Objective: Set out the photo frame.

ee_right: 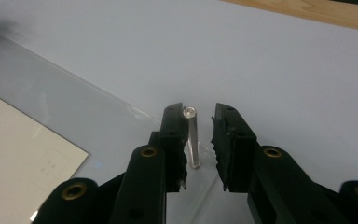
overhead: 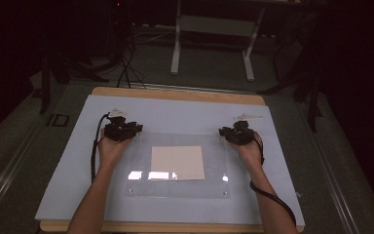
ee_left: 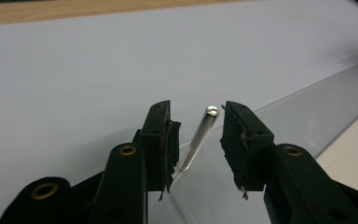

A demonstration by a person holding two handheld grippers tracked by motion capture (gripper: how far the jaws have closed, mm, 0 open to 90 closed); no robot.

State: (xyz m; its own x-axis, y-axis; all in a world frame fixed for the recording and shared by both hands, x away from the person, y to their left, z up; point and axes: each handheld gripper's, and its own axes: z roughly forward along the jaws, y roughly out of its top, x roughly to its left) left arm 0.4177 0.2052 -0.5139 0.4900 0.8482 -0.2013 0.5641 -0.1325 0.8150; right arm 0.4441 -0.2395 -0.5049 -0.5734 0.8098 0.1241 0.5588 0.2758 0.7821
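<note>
Each hand holds a claw at a far corner of a clear acrylic sheet (overhead: 177, 168) that lies flat on the pale blue mat of the worktop (overhead: 63, 195), with a cream sheet of paper (overhead: 177, 162) at its middle. The left claw (overhead: 126, 130) is open, its jaws standing either side of a short metal post (ee_left: 198, 137) that rises from the sheet's corner; the post leans in the gap and touches neither pad, sitting a little nearer the left-hand jaw. The right claw (overhead: 231, 132) is open too, with its own corner post (ee_right: 192, 137) between the jaws, close against the left-hand pad, possibly grazing it, though I cannot tell for certain. The likeliest trouble, as I judge it, is an off-centre close: the nearer pad would meet the post first and shove it sideways, sliding the sheet on the smooth mat and dragging the opposite corner out from between the other claw's jaws. The posts are thin, round and shiny, so a pinch near the tip may slip off, and the ragged pad edges could bite unevenly. If one side lifts before the other, the sheet would tilt and the paper could slide. Beyond both claws the mat lies bare up to the wooden edge (ee_right: 307, 9), so nothing blocks them.
</note>
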